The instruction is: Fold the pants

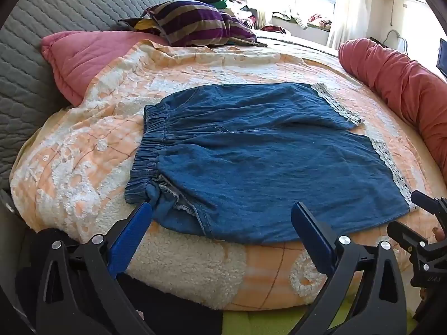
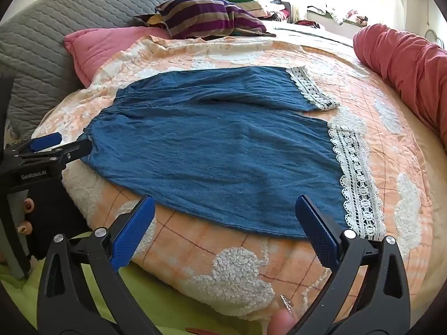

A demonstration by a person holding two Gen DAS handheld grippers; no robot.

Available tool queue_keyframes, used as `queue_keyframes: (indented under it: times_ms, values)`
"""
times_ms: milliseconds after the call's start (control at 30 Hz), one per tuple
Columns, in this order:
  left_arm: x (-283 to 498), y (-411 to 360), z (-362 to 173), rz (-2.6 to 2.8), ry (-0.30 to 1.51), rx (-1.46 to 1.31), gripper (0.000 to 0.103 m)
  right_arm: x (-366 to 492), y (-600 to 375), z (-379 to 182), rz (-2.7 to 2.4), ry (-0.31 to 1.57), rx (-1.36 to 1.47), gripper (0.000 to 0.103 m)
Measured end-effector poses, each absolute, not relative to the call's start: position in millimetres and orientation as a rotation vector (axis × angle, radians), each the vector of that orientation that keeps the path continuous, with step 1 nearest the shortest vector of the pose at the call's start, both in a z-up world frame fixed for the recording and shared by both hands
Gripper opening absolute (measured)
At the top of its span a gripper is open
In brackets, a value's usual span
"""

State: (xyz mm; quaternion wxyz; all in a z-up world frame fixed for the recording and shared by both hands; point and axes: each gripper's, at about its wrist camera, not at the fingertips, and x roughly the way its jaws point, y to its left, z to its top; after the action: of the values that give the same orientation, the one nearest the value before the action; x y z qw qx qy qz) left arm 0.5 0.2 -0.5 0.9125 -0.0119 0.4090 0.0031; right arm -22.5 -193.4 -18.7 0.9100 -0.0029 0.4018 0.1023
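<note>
Left wrist view: we see our left gripper (image 1: 222, 215) spread wide, holding nothing, its left finger tip just at the pants' (image 1: 257, 150) bunched waistband corner. Our right gripper (image 2: 225, 209) is likewise spread wide and empty, poised over the near leg's edge beside the lace hem (image 2: 354, 173). We find the blue pants lying flat on the orange-and-white blanket (image 2: 223, 254) on the bed. Farther off sit a pink pillow (image 1: 83, 55), a striped cushion (image 1: 195, 22) and a red bolster (image 1: 396, 75).
</note>
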Motion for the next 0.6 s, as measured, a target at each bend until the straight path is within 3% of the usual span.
queue_keyframes:
  times_ms: [600]
  values:
    - [-1.1, 3.0, 1.6, 0.015, 0.837, -0.004, 0.099, -21.8, -195.5, -15.8, 0.213, 0.823, 0.009, 0.095]
